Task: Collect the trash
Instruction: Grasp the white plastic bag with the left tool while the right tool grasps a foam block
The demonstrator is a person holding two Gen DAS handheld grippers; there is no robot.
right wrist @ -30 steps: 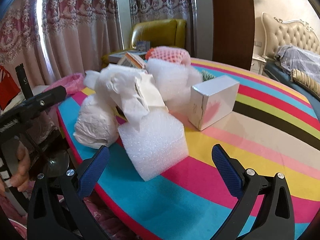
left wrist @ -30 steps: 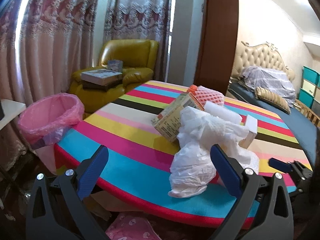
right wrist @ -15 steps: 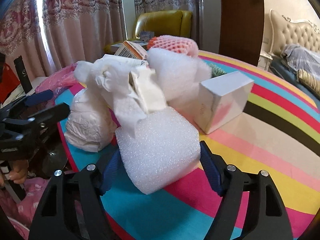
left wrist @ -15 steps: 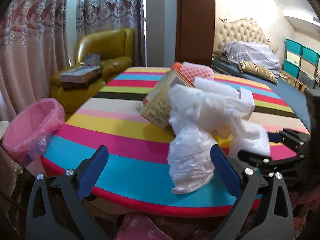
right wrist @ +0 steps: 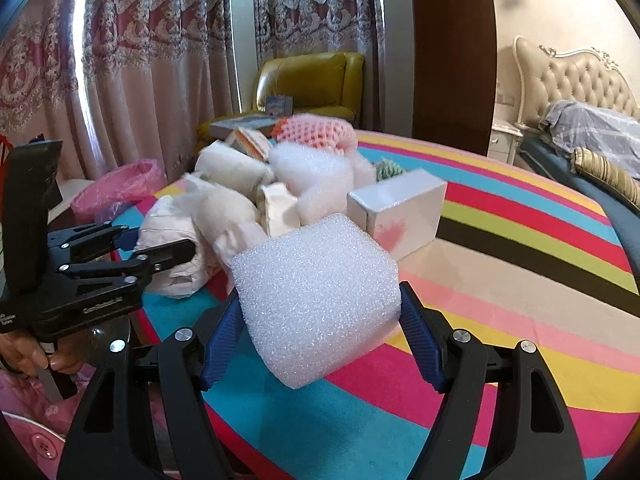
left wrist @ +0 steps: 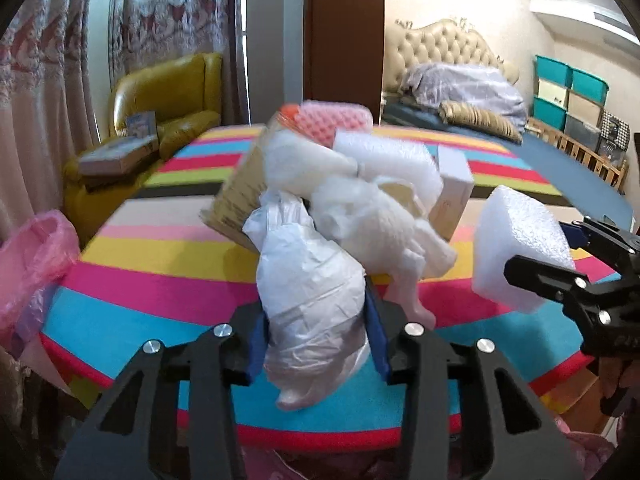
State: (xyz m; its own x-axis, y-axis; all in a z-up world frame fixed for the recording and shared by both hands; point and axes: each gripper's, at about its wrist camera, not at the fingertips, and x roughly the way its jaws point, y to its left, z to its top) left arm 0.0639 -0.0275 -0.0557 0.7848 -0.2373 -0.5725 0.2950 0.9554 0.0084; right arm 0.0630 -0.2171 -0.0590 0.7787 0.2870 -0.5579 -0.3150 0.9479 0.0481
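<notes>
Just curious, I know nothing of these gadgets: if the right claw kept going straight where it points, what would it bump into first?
Probably the white cardboard box on the striped table, just beyond the white foam block it holds; depth is uncertain.

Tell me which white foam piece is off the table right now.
The white foam block gripped by the right gripper: it is lifted clear, while the other white foam roll stays in the pile.
</notes>
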